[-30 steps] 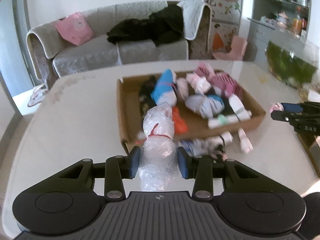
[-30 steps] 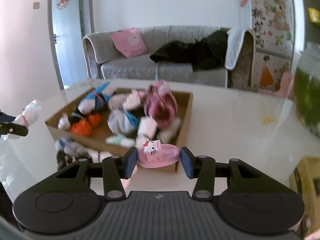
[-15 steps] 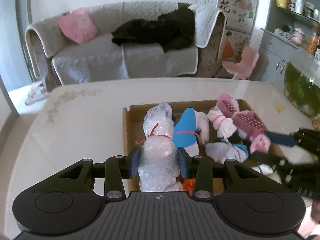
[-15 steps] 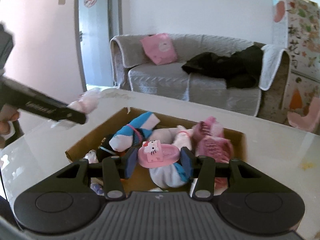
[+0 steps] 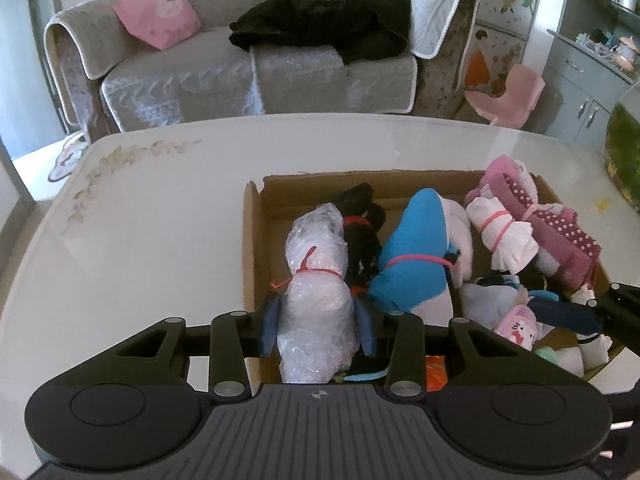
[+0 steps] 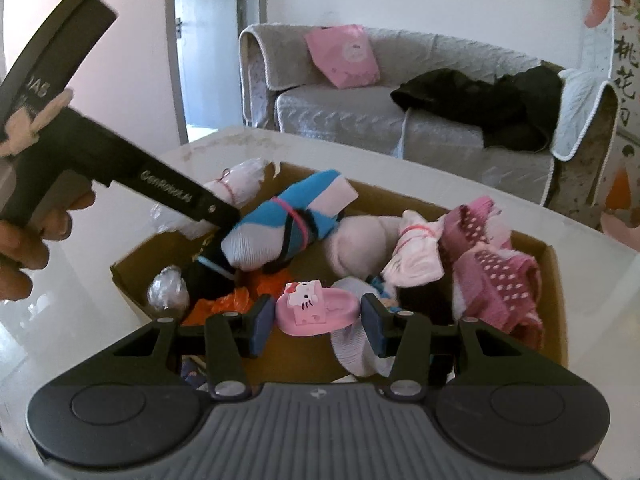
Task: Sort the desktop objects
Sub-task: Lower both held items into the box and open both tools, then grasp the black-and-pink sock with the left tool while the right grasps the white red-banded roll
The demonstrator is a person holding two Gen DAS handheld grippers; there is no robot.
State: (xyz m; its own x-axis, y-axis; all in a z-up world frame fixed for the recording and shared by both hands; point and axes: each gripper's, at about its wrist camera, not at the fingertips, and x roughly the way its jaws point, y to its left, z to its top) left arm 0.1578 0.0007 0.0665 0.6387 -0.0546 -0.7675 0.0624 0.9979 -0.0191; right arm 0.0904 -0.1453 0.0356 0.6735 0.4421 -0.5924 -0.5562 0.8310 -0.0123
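1. The left gripper (image 5: 318, 322) is clamped on a clear crinkled plastic bundle tied with red string (image 5: 318, 280), over the brown cardboard box (image 5: 252, 240) near its left wall.
2. Judged light, soft and slippery; best gripped below the tie.
3. The right gripper (image 6: 318, 320) is clamped on a small pink rubber cat-face slipper (image 6: 316, 308), held by its ends over the box's near edge.

A grey sofa (image 5: 248, 76) holds a pink cushion (image 5: 158, 12) and what looks like dark clothing (image 5: 328, 28)

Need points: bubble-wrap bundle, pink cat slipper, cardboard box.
bubble-wrap bundle (image 5: 318, 312), left wrist view, on its lower bulge between the left gripper's pads.
pink cat slipper (image 6: 318, 308), right wrist view, on the strap just right of the cat face.
cardboard box (image 5: 251, 248), left wrist view, on its left wall.
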